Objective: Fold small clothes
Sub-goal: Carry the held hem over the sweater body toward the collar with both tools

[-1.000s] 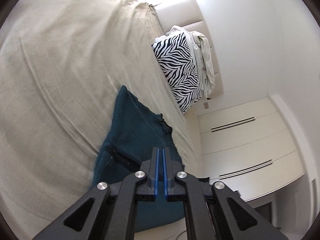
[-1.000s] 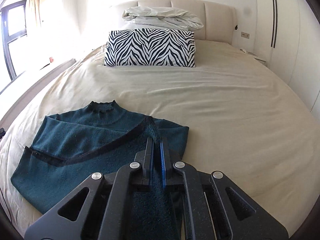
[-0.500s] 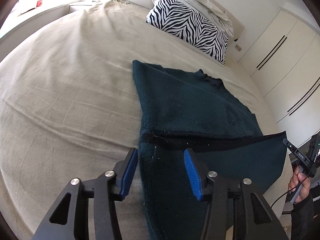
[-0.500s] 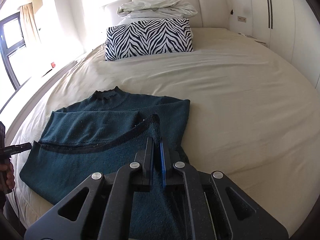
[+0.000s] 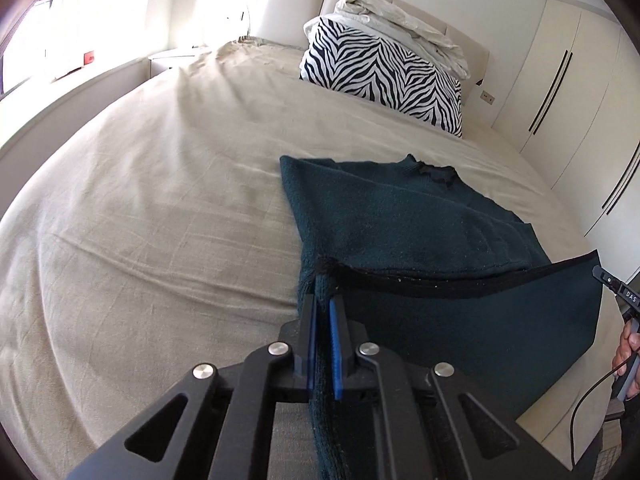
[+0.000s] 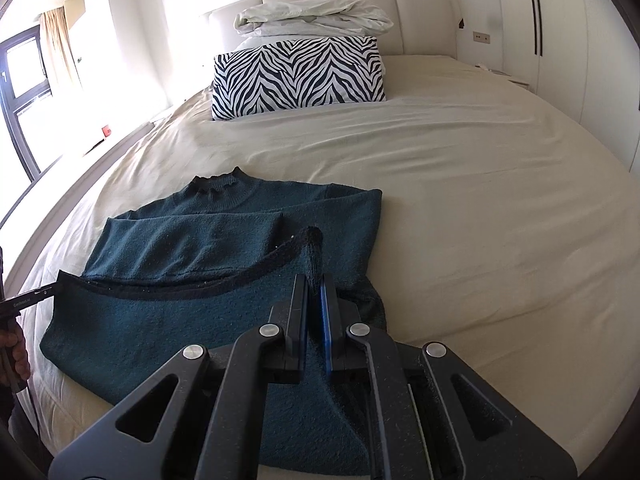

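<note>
A dark teal knitted sweater (image 5: 404,220) lies on the beige bed sheet (image 5: 160,200), collar toward the headboard; it also shows in the right wrist view (image 6: 192,240). Its bottom part with the black hem is lifted off the bed. My left gripper (image 5: 323,304) is shut on the sweater's left hem corner. My right gripper (image 6: 314,284) is shut on the right hem corner. The black hem (image 6: 224,280) stretches between the two grippers, above the sweater's body.
A zebra-print pillow (image 6: 298,76) and a bundled white duvet (image 6: 312,16) sit at the headboard. White wardrobes (image 5: 572,92) stand along the right. The bed's near edge (image 6: 80,404) is just below the sweater. The sheet (image 6: 480,200) stretches to the right.
My left gripper was open over the left hem corner and has shut on it. Both grippers have lifted the hem and carried it a little toward the collar.
</note>
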A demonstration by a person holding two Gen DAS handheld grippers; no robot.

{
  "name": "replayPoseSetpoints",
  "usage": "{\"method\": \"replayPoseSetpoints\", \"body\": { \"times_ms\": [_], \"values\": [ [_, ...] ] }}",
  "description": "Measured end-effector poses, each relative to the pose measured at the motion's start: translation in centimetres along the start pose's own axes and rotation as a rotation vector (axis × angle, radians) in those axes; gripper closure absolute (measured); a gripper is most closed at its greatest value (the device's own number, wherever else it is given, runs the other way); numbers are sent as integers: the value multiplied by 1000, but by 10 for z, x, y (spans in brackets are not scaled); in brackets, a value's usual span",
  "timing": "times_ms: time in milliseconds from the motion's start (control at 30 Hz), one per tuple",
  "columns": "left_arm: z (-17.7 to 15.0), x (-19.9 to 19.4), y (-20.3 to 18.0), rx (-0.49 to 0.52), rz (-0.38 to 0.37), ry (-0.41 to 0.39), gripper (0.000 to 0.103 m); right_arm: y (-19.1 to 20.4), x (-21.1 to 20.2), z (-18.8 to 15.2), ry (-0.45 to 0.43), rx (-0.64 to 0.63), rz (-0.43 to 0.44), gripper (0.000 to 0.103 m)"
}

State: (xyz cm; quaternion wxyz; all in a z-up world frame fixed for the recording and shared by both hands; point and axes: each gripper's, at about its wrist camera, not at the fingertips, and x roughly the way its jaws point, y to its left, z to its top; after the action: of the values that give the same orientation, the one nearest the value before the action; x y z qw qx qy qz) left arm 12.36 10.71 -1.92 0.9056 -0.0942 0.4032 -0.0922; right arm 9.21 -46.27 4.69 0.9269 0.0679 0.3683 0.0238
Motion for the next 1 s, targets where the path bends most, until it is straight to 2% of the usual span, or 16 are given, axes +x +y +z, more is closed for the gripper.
{"method": "replayPoseSetpoints", "body": {
  "times_ms": [267, 400, 633, 833, 1000],
  "values": [
    [29, -60, -3, -41, -42, -181, 96, -2, -34, 18, -120, 13, -22, 98],
    [54, -59, -3, -62, -54, -215, 96, -7, -24, 36, -127, 24, -34, 98],
    [101, 5, 1, -104, -44, -165, 96, -25, 36, 70, -79, 86, -46, 98],
    [138, 63, 0, -91, -2, -124, 96, -37, 95, 95, -33, 112, -71, 98],
    [145, 111, -2, -64, 40, -51, 96, -45, 154, 102, 47, 125, -98, 98]
  ]
}}
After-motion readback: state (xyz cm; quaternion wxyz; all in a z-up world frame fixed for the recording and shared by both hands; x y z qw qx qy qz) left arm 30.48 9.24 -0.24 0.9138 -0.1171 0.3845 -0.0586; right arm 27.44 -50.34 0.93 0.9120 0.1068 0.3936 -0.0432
